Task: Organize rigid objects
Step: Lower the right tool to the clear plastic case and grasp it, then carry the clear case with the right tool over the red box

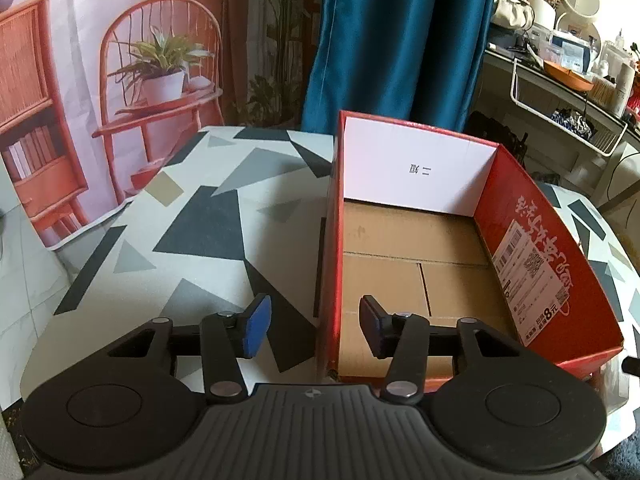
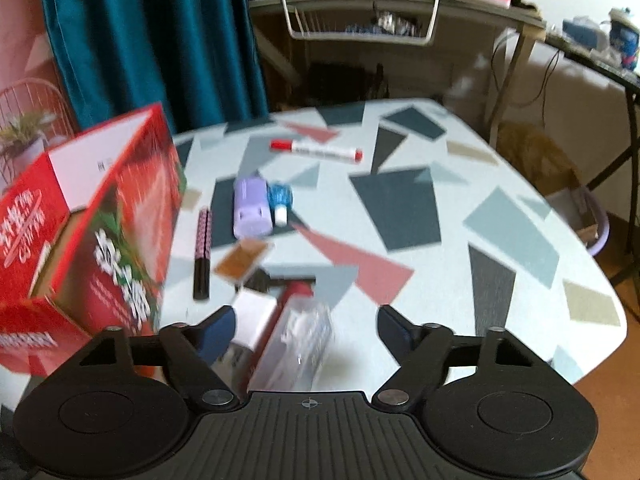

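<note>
**Grippers open, box empty, items loose on table**

Left gripper (image 1: 316,326) spread wide, nothing between its blue pads, poised over the near left corner of the red cardboard box (image 1: 556,248). Left finger above the patterned table (image 1: 208,216), right finger over the box's brown floor. Box open at the top, white inner wall at the far end, printed label on the right inner wall, bare inside.

Right gripper (image 2: 306,334) likewise spread wide, holding nothing. Just ahead of it, between the fingers, a clear plastic case (image 2: 296,348) beside a small white box (image 2: 254,318), both blurred. Farther along the table (image 2: 500,184): dark patterned pen (image 2: 202,254), brown card (image 2: 242,258), lilac case (image 2: 252,208) touching a blue-and-white correction tape (image 2: 280,200), and a red-capped white marker (image 2: 316,151) lying well beyond. Red box (image 2: 100,232) to the left of these, tilted in this view.
</note>
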`<state>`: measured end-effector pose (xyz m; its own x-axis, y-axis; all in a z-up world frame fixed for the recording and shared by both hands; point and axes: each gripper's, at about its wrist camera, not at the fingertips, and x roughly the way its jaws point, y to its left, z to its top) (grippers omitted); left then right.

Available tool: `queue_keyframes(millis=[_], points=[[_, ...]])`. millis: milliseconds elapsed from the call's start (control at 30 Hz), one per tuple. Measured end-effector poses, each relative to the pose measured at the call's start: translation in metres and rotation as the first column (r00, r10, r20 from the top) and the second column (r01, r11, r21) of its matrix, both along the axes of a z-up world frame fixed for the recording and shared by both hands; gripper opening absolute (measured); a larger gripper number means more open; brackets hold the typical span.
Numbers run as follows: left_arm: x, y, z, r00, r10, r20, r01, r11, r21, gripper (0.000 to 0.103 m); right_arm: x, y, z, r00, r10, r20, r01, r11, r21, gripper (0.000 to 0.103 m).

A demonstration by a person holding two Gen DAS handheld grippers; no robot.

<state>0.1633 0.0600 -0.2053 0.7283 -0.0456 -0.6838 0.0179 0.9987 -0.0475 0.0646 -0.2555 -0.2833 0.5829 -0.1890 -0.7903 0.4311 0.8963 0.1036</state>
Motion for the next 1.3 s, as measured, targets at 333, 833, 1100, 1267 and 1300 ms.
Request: queue_keyframes(millis=[333,833,1100,1267,1300], points=[[0.009,-0.001,-0.006,0.999,-0.016,-0.042,0.017,1.000,0.012,0.035,0.020,-0.014,-0.020,0.998,0.011,-0.062,-0.006,0.996,0.091,0.027],[0.021,0.001,-0.009,0.996,-0.014,-0.084,0.014,1.000,0.008,0.033,0.090,-0.040,-0.027,0.998,0.063,-0.021,-0.062,0.996,0.057,0.026],[0.023,0.004,-0.014,0.990,-0.014,-0.139,0.014,1.000,-0.001,0.034,0.110,-0.043,-0.030,0.997,0.073,-0.012,-0.072,0.996,0.054,0.026],[0.024,0.004,-0.014,0.989,-0.017,-0.144,0.016,1.000,-0.003,0.033,0.111,-0.044,-0.030,0.997,0.071,-0.008,-0.071,0.996,0.061,0.026],[0.024,0.004,-0.015,0.989,-0.017,-0.145,0.016,1.000,-0.007,0.033,0.111,-0.044,-0.030,0.997,0.072,-0.009,-0.071,0.996,0.060,0.026]])
